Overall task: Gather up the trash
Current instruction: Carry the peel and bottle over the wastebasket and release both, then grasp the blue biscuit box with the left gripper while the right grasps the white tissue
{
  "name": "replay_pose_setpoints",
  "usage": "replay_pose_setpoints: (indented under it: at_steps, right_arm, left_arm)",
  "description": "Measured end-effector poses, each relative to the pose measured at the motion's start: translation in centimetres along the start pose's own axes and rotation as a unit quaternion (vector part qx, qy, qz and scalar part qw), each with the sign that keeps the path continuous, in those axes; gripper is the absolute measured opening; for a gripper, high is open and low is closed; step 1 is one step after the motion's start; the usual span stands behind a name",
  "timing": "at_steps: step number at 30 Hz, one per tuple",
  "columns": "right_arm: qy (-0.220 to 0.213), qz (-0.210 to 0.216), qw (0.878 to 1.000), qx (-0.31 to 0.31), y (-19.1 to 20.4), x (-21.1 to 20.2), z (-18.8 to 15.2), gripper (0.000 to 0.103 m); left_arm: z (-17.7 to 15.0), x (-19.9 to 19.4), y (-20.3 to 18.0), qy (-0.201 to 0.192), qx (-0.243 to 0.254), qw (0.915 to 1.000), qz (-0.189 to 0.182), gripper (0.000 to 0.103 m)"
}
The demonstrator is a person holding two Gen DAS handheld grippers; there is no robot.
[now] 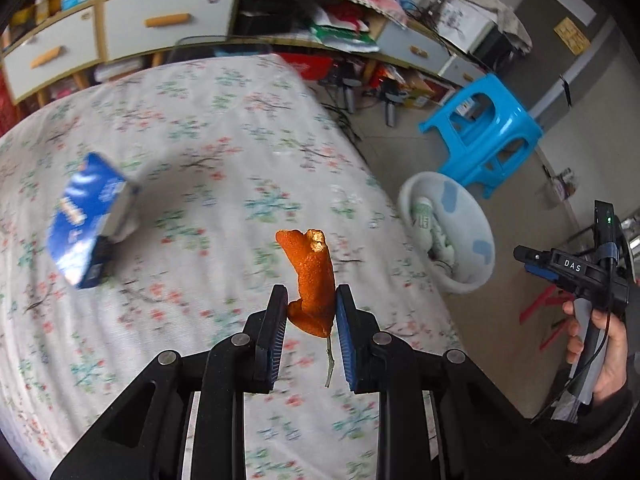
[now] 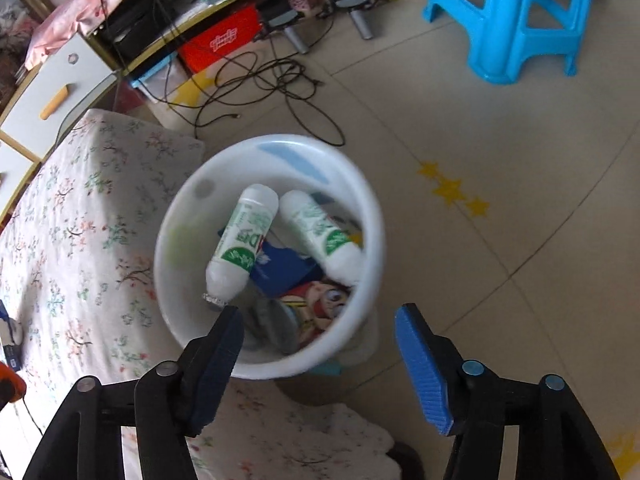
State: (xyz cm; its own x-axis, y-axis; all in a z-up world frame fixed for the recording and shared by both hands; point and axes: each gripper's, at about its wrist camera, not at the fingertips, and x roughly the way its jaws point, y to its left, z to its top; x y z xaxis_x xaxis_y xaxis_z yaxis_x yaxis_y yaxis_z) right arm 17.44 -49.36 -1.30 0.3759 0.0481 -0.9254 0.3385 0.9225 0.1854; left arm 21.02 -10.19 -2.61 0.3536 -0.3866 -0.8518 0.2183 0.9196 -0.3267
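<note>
Left gripper (image 1: 311,307) was clamped on an orange peel (image 1: 310,280), held above the floral bed (image 1: 208,128). Right gripper (image 2: 318,344) stood apart and empty over the white bin (image 2: 176,280), where two white bottles (image 2: 244,240) lay, one possibly mid-fall given the blur. A blue carton (image 1: 86,220) remained on the bed.

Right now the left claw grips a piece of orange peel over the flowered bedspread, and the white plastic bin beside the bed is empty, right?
Not quite. The left claw does grip the orange peel, but the white plastic bin is not empty: the right wrist view shows two white bottles with green labels and other trash inside.
</note>
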Motion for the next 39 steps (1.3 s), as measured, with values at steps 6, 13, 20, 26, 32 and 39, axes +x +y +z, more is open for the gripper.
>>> replay_pose_setpoints:
  at_steps: [6,13,20,26,32,39]
  right_arm:
    - [0.004,-0.008,1.0,0.021,-3.0,-0.3,-0.5,0.07]
    - [0.008,-0.011,0.999,0.036,-5.1,-0.1,-0.4,0.07]
    - [0.002,-0.005,0.999,0.04,-5.2,-0.2,0.3,0.074]
    - [-0.002,0.005,0.999,0.039,-4.6,-0.4,0.5,0.077]
    - [-0.003,0.004,0.999,0.037,-4.2,-0.5,0.4,0.078]
    - [-0.003,0.009,0.999,0.035,-2.8,-0.7,0.2,0.078]
  left_arm:
    - [1.3,4.2,-6.0,0.022,0.033,0.9987,-0.033,0.026]
    - [2.7,8.5,-11.4,0.035,0.053,0.9963,-0.059,0.026]
    - [4.5,9.6,-13.9,0.012,0.065,0.9954,-0.07,0.038]
    - [5.0,8.5,-14.1,-0.014,0.08,0.996,-0.038,0.086]
    - [4.1,7.0,-11.9,-0.019,0.083,0.9963,-0.01,0.091]
    - [2.4,4.4,-7.8,-0.028,0.083,0.9959,0.023,0.098]
